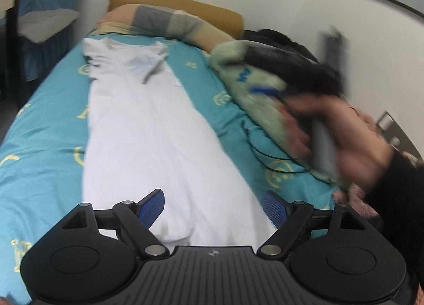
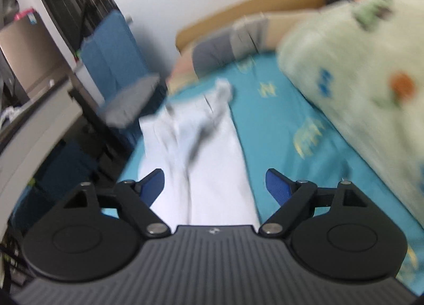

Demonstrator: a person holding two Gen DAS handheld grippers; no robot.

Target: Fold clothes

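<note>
A white garment (image 1: 148,133) lies lengthwise on the teal bed sheet (image 1: 45,130), folded into a long narrow strip with a sleeve turned in at the far end. My left gripper (image 1: 212,208) is open, its blue pads either side of the garment's near end, holding nothing. In the right wrist view the same garment (image 2: 204,156) runs away from my right gripper (image 2: 215,185), which is open and empty above its near part. The right gripper also shows, blurred, in the left wrist view (image 1: 267,90), held by a hand at the right.
A pale green patterned blanket (image 1: 254,93) is heaped along the bed's right side, with a black cable (image 1: 262,151) on the sheet beside it. A striped pillow (image 1: 169,21) and mustard headboard (image 1: 185,5) are at the far end. Blue chair and furniture (image 2: 111,50) stand left of the bed.
</note>
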